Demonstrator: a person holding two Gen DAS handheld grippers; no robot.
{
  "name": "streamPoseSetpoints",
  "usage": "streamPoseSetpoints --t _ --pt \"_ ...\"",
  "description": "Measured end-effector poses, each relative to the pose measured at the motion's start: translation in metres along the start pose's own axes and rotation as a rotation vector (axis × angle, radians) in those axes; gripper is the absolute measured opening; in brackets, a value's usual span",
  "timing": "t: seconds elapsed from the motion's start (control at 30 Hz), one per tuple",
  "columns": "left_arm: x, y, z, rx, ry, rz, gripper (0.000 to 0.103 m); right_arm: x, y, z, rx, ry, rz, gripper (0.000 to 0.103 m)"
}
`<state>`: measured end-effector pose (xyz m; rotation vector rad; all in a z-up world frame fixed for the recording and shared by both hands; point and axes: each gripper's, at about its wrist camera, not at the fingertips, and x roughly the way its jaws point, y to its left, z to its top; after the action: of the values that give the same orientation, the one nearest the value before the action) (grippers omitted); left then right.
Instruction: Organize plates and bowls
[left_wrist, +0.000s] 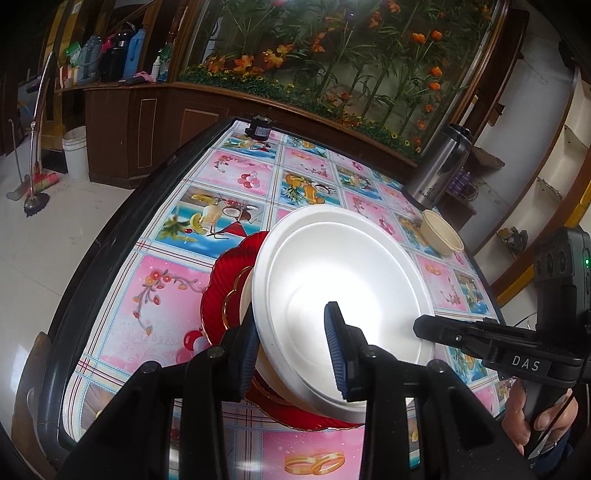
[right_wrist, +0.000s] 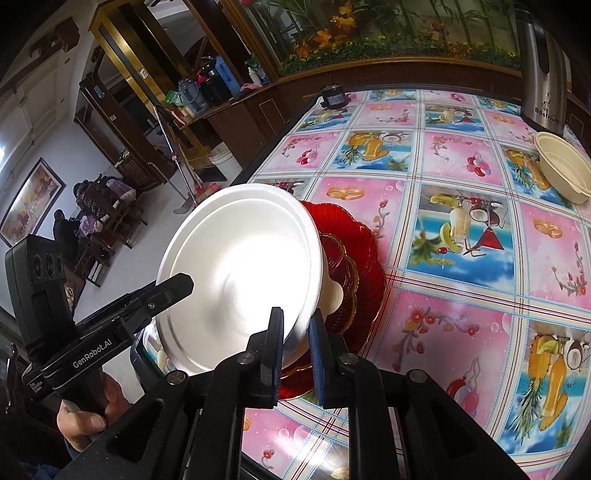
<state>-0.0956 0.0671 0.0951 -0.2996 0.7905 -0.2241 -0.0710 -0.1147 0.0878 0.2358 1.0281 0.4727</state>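
Stacking is part done: the red plate lies just beyond both grippers, and the white foam plate, clamped at opposite rims by the left gripper and right gripper, hangs tilted over it; the cream bowl waits far ahead-right, unstacked.

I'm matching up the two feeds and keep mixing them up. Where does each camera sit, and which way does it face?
Left wrist: on the left gripper, looking down along its fingers over the white plate it clamps; the right gripper and its hand show at right.
Right wrist: on the right gripper, angled down at the plate's opposite rim; the left gripper and hand show at left.
Shared: white plate, red plate, cream bowl, steel kettle, tablecloth.
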Motion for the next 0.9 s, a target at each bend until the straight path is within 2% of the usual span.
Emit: streamPoseSetpoints --t 0.57,0.9 --pt "-0.0001 0.0020 0.0010 -0.002 -0.001 0.002 0.032 0.0004 -0.0033 0.0002 0.013 0.002 0.014 0.018" --pt "-0.0049 0.0028 0.0029 -0.008 -0.012 0.004 0.039 -0.0042 -0.0051 -0.0007 0.018 -0.001 0.037 0.018"
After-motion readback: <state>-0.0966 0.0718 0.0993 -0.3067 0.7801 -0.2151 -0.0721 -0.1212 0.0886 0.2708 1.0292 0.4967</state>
